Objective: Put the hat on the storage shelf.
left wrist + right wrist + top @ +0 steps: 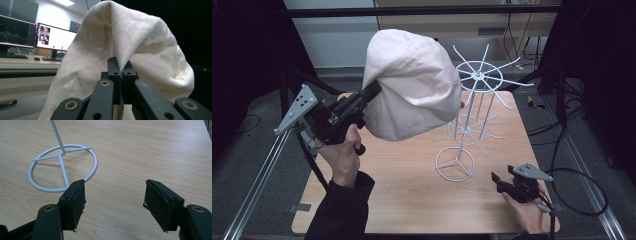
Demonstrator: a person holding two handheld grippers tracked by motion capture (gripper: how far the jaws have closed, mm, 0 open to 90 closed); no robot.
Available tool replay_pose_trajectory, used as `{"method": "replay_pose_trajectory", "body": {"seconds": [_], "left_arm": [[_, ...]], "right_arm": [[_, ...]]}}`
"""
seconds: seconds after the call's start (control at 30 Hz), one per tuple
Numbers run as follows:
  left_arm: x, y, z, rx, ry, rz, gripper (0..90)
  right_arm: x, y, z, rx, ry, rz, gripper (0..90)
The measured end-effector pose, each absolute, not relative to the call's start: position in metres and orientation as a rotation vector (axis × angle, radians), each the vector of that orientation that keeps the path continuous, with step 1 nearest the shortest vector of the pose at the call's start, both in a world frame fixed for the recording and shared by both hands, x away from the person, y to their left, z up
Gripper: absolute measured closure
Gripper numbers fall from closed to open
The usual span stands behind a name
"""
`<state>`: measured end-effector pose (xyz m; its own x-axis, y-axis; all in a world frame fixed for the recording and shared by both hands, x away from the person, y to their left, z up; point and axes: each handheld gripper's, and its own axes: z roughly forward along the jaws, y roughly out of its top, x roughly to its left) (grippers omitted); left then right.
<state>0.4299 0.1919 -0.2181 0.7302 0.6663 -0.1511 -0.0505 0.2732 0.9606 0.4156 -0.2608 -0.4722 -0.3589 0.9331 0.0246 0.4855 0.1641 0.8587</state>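
Cream woven cotton, a soft domed hat with stitched seams, hangs bunched from the left gripper, whose black jaws are clenched on a fold of its fabric and hold it raised above the wooden table. Just beyond the hat, away from that gripper, stands a thin white wire rack with spoked tiers and a ring base. The right gripper rests low beside that ring, its ridged pads spread wide, grasping nothing

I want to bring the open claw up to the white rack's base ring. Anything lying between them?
Nothing: bare wooden table separates the right claw from the rack's base ring, seen in the right gripper view.
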Motion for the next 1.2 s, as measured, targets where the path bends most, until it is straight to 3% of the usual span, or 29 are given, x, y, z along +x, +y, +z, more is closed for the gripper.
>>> {"method": "replay_pose_trajectory", "body": {"seconds": [1.2], "left_arm": [[0.458,0.186,-0.270,1.437,0.682,0.509,88.2]], "right_arm": [[0.415,-0.260,-0.472,1.349,1.928,1.108,33.2]]}}
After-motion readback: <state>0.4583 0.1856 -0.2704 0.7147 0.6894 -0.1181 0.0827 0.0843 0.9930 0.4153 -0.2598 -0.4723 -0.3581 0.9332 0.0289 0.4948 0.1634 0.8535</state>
